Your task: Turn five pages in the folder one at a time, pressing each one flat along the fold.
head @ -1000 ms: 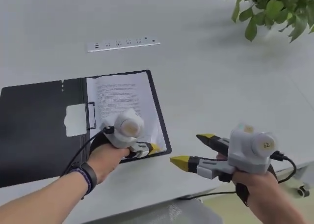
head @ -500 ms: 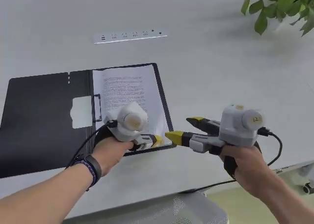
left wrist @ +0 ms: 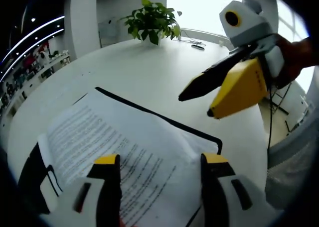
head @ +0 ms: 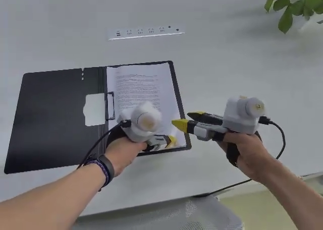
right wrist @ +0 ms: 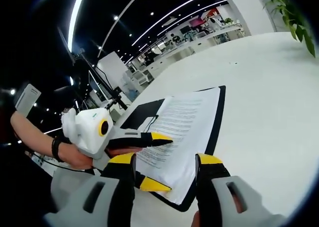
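Folder (head: 50,119): laid open on the tabletop (head: 237,53), printed page (head: 144,91) at right. Left hand-held gripper (head: 166,140): jaws spread wide, held over the page's near corner. Right hand-held gripper (head: 185,119): jaws spread wide, held just beside the folder's edge.

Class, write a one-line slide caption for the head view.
Open left tool and open right tool poised at the near right corner of the printed page in an open black folder.

An open-plan office. Ceiling light strips (right wrist: 79,10) run over far desks (right wrist: 199,40); a potted plant (head: 298,8) tops the white table (head: 227,58).
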Action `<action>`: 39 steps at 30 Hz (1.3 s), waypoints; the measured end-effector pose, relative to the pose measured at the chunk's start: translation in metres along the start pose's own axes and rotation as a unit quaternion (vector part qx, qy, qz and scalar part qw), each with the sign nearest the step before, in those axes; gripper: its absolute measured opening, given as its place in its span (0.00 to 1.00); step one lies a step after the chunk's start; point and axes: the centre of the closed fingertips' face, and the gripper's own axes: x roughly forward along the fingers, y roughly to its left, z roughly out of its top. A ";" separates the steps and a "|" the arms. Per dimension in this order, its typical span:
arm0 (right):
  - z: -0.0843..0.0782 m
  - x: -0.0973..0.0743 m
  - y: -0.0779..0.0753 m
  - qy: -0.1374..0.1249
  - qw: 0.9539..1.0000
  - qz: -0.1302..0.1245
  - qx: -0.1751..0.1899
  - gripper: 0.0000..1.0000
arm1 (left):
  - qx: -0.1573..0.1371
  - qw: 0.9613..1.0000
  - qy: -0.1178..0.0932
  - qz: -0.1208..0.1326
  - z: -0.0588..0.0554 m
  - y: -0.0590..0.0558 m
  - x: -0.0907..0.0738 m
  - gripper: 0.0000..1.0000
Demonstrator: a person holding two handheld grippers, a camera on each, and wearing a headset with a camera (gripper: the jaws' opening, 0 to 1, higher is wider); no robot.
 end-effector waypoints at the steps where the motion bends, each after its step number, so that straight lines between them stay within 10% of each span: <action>1: -0.001 0.001 0.001 0.002 1.000 0.000 0.001 0.46 | 0.000 1.000 0.000 0.000 0.000 0.000 0.000 0.65; 39: -0.018 0.016 -0.007 0.010 0.997 0.026 0.079 0.14 | -0.024 0.999 -0.003 -0.027 0.004 -0.013 -0.003 0.75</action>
